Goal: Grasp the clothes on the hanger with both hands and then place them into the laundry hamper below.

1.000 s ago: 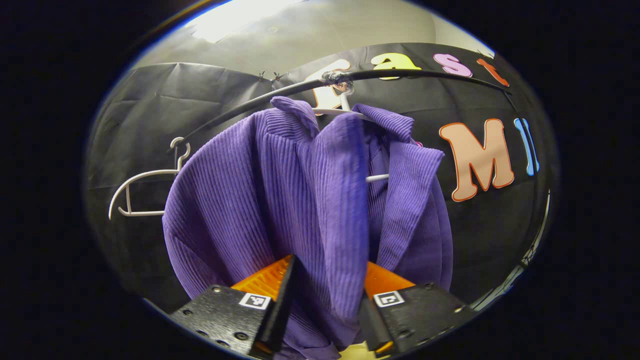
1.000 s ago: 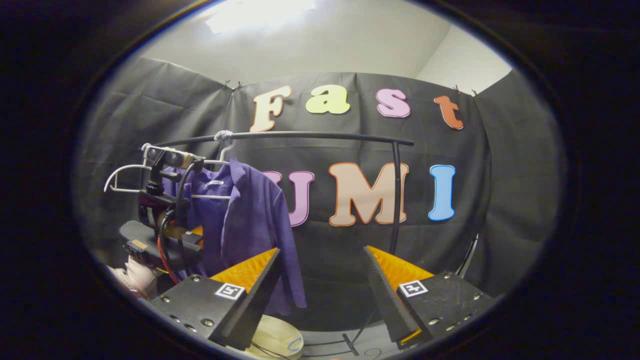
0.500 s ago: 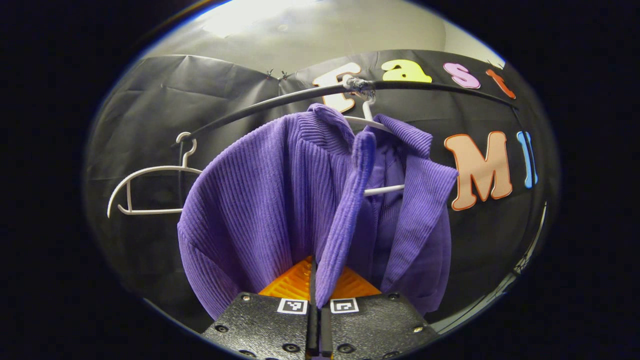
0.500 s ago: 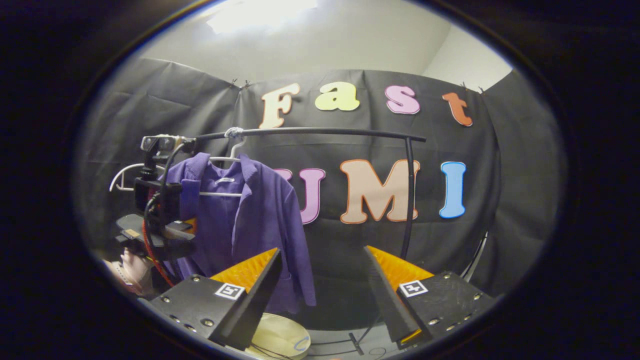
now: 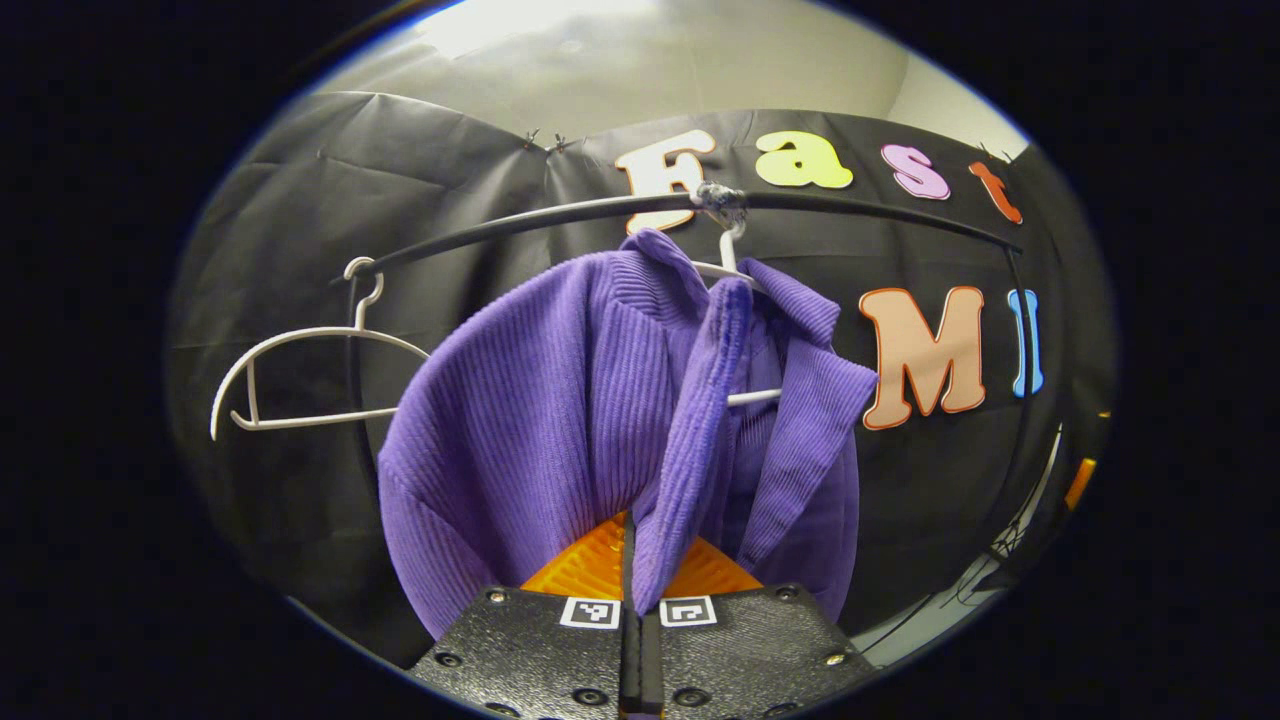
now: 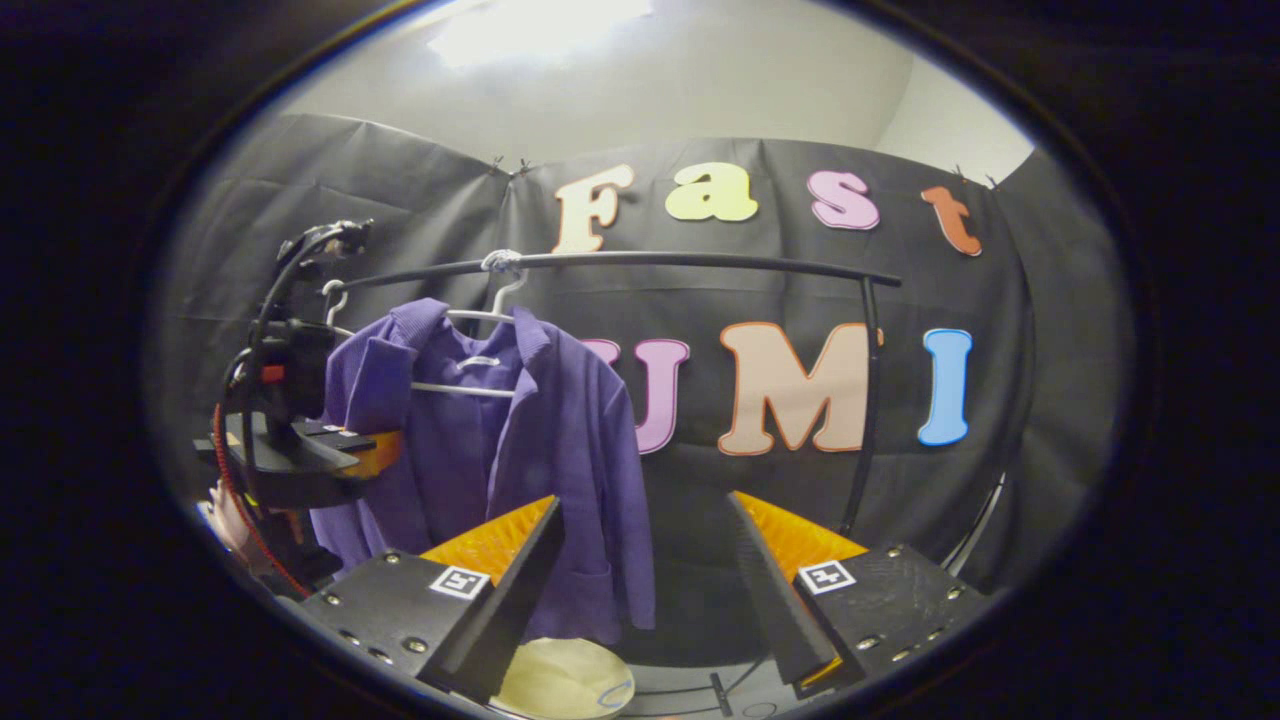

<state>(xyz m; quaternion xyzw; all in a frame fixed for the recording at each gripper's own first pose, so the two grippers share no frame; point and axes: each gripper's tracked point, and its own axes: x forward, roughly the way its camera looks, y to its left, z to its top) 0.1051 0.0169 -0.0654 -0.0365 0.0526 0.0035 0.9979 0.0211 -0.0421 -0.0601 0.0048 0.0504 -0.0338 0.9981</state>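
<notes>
Corduroy, purple and ribbed, makes up the jacket (image 5: 560, 400) that hangs on a white plastic hanger (image 5: 752, 395), whose hook is lashed to the black curved metal rail (image 5: 520, 222) so that it stays put when the cloth is pulled. The left gripper (image 5: 637, 590) has its fingers clenched on the front edge of the jacket's near panel: a vertical fold of the fabric rises straight from between them, drawn taut toward the collar. That hold is low on the garment, probably because the open front edge is the easiest flap to pinch. In the right gripper view the same gripper shows beside the jacket's left edge, with a hand below it.

The right gripper (image 6: 645, 570) has its fingers released and spread wide, holding nothing. It stands well apart from the jacket, aimed at the wall beside the far panel, and I judge it is poised to take that other side so both hands share the load.

A second white hanger (image 5: 300, 380) hangs bare farther along the rail. Low in the right gripper view, a pale round laundry hamper (image 6: 560, 685) sits beneath the jacket's hem, placed to receive the drop. The jacket is not yet off its hanger.
</notes>
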